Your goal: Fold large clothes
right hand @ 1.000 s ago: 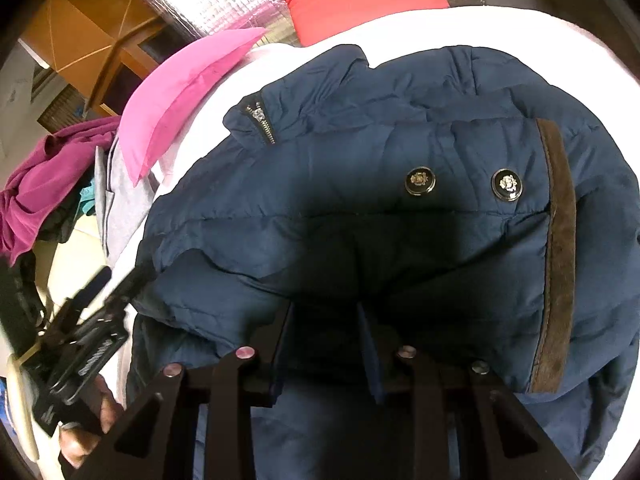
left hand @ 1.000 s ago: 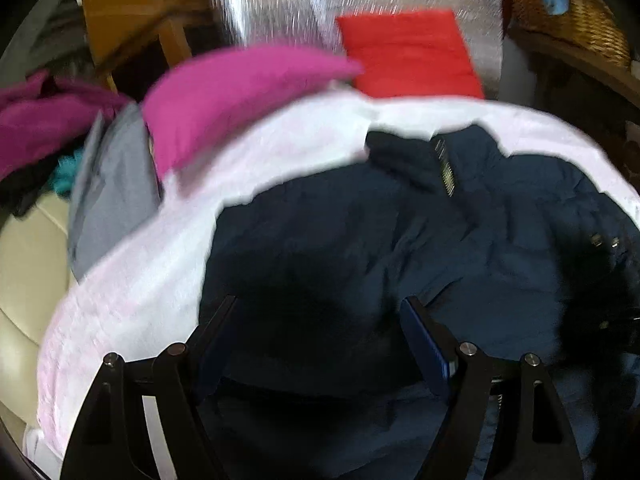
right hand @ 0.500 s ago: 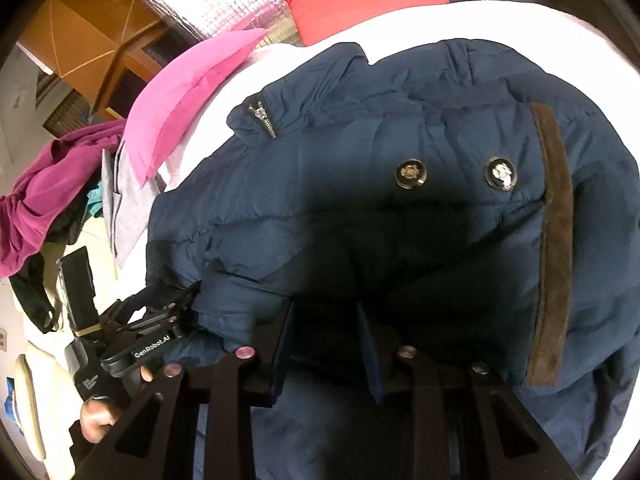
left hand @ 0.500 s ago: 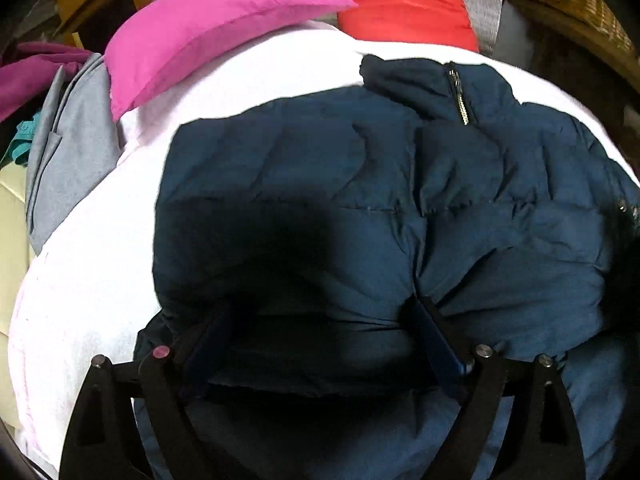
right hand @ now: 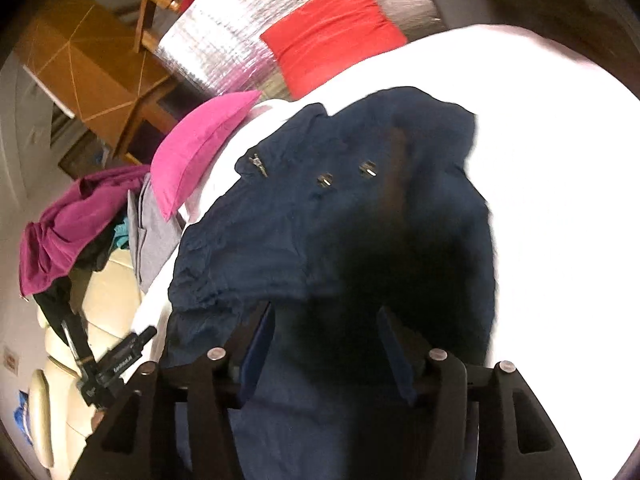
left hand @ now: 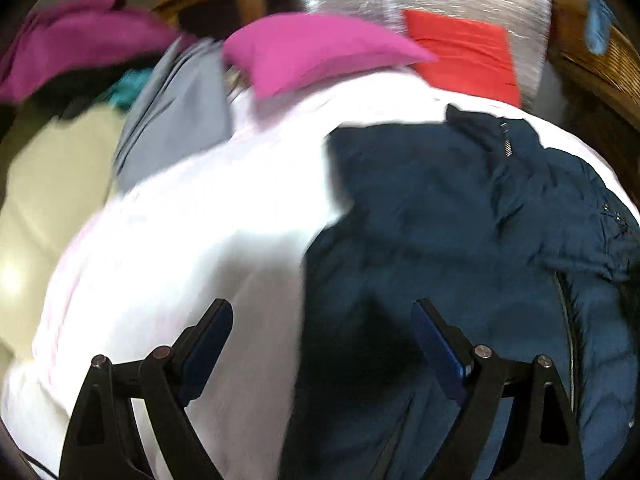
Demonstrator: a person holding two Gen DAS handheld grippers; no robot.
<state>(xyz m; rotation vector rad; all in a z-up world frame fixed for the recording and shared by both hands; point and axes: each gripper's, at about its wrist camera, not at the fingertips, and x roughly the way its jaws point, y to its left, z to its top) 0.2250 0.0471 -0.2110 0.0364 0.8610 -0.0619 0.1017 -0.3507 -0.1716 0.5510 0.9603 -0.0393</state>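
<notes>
A navy padded jacket (left hand: 440,216) lies folded on a white bed sheet (left hand: 192,248); it also shows in the right wrist view (right hand: 304,232), with two metal buttons and a brown trim strip on top. My left gripper (left hand: 322,312) is open and empty, above the jacket's left edge and the sheet. My right gripper (right hand: 324,316) is open and empty, above the jacket's near part. The left gripper (right hand: 116,364) shows at the lower left of the right wrist view.
A pink pillow (left hand: 312,48) and a red pillow (left hand: 468,56) lie at the head of the bed against a silver quilted board (right hand: 224,36). A grey garment (left hand: 176,120) and a magenta garment (right hand: 68,224) lie left of the bed. A wooden table (right hand: 88,60) stands behind.
My right gripper has opened, let go of the jacket and pulled back and up. My left gripper has moved left off the jacket, now half over the white sheet.
</notes>
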